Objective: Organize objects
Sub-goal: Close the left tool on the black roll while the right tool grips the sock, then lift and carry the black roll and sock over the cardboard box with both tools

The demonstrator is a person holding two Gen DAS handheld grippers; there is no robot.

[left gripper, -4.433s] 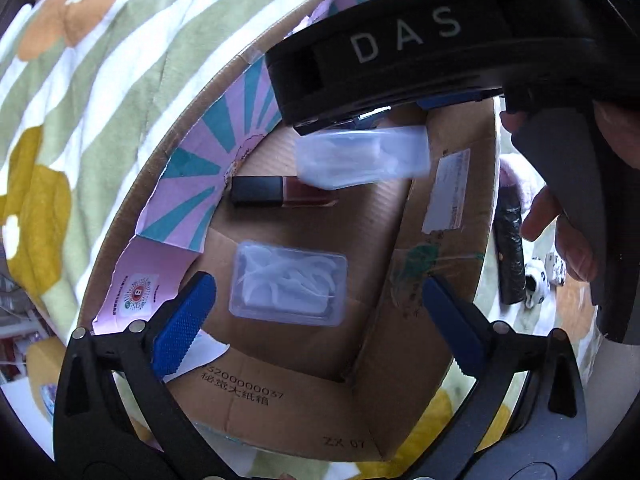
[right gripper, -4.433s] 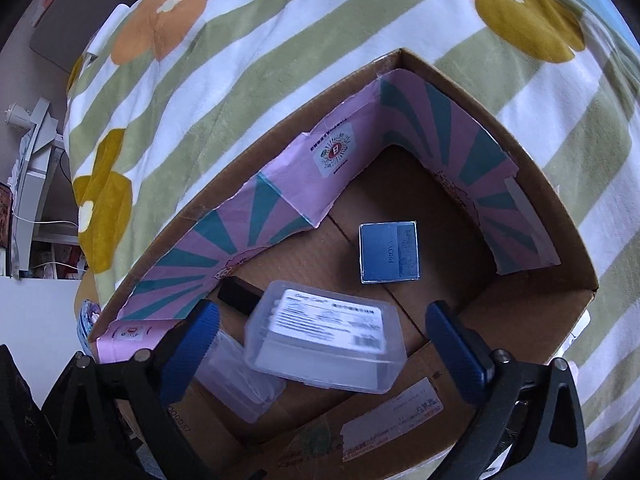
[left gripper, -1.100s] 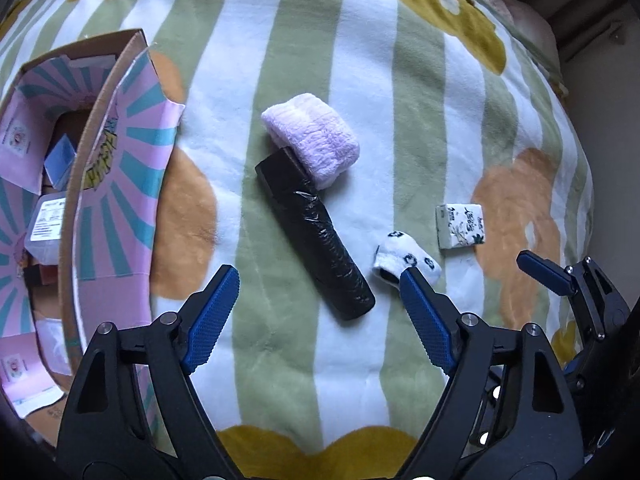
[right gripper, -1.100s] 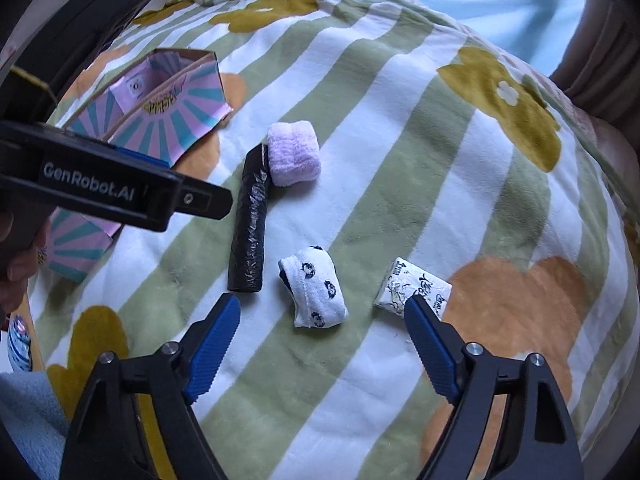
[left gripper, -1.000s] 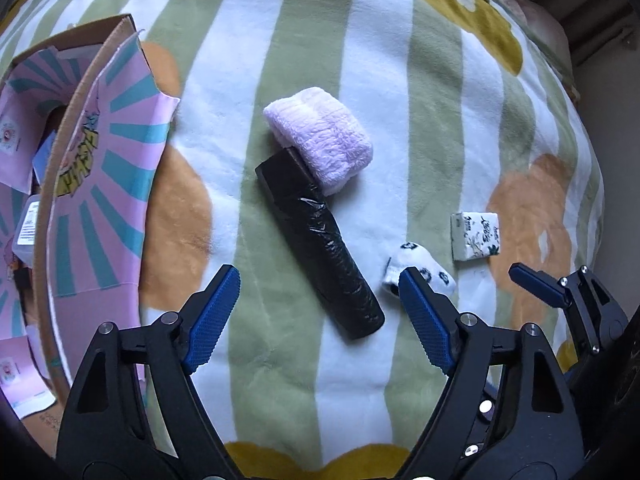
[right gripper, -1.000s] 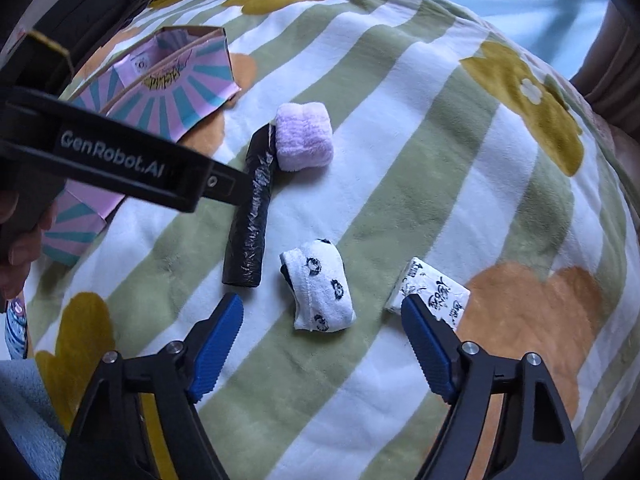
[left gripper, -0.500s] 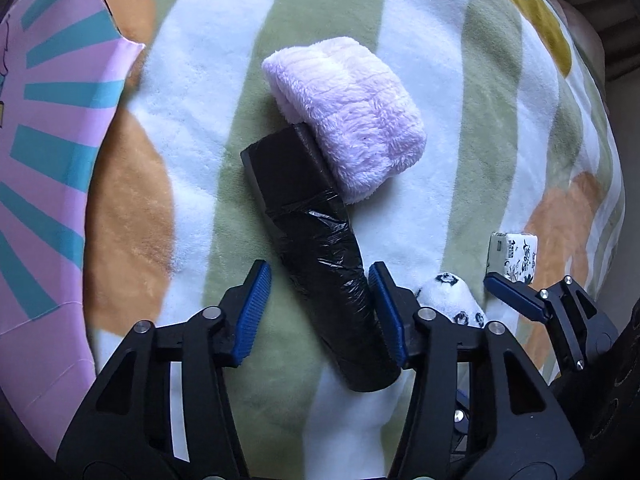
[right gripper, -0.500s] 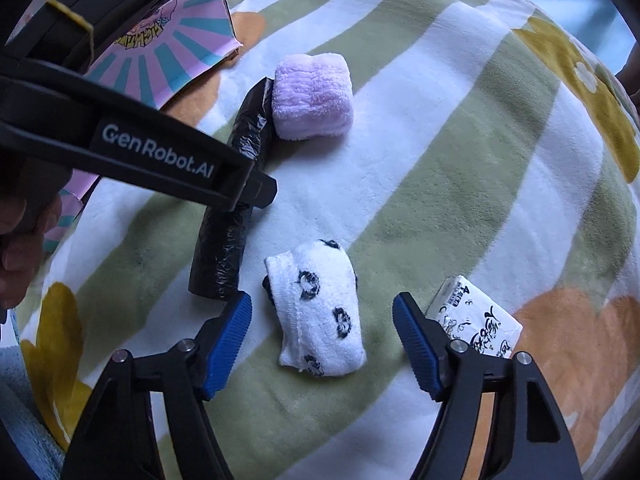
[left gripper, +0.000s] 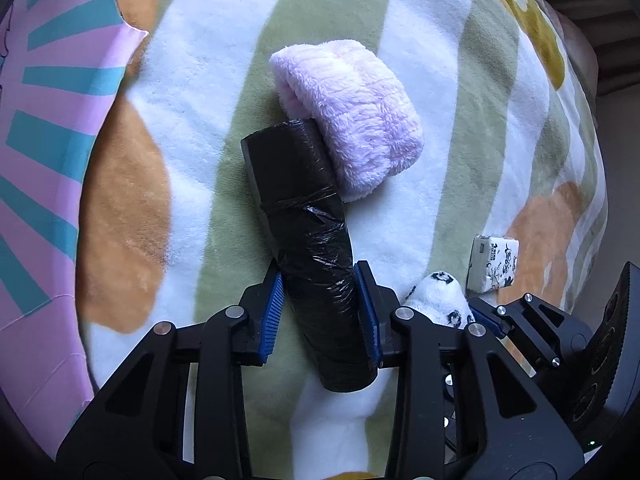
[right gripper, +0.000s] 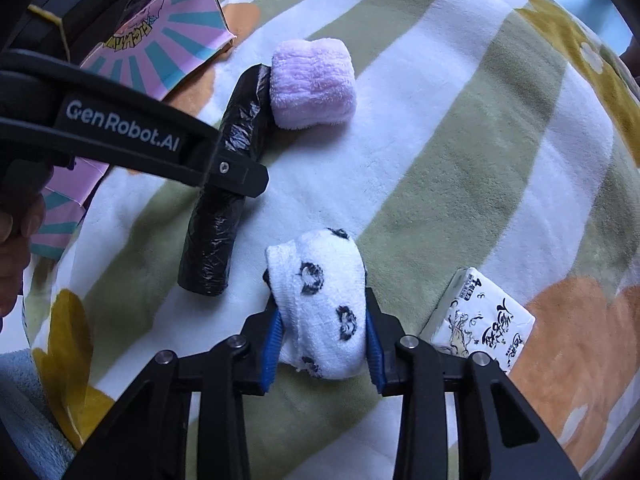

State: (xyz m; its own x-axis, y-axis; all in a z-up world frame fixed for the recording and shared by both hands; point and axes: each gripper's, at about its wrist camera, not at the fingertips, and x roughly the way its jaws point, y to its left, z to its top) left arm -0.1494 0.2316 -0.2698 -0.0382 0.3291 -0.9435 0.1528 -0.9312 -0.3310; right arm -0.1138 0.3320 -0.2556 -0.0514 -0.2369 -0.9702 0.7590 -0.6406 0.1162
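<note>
Left gripper (left gripper: 320,312): clenched on the black plastic roll (left gripper: 308,224), both blue pads pressed against its flanks near its near end; jaws have just been closing onto it. In the left wrist view the roll's long axis runs from about 5 o'clock at the pads up to 11 o'clock, its far end tucked against the pink fluffy bundle (left gripper: 352,120), which lies at 1 o'clock from the pads and touches the roll.

Right gripper (right gripper: 322,334): clenched on the white spotted sock bundle (right gripper: 320,300), pads on both its sides; jaws have just been closing onto it. The bundle's long axis points roughly 12 o'clock, straight ahead from the jaws.

Cardboard box (left gripper: 44,132) with pink and teal lining: at 9 to 10 o'clock in the left wrist view, at 10 to 11 o'clock in the right wrist view. The left gripper sits nearer to it; the right is farther off, beyond the roll.

Tissue pack (right gripper: 484,324): just beside the right gripper at 3 o'clock, on the striped blanket (right gripper: 460,140), untouched.

Judgement: both grasps look made; the lift and carry toward the box come next. The roll, held near one end, may sag or drag the pink bundle along.
</note>
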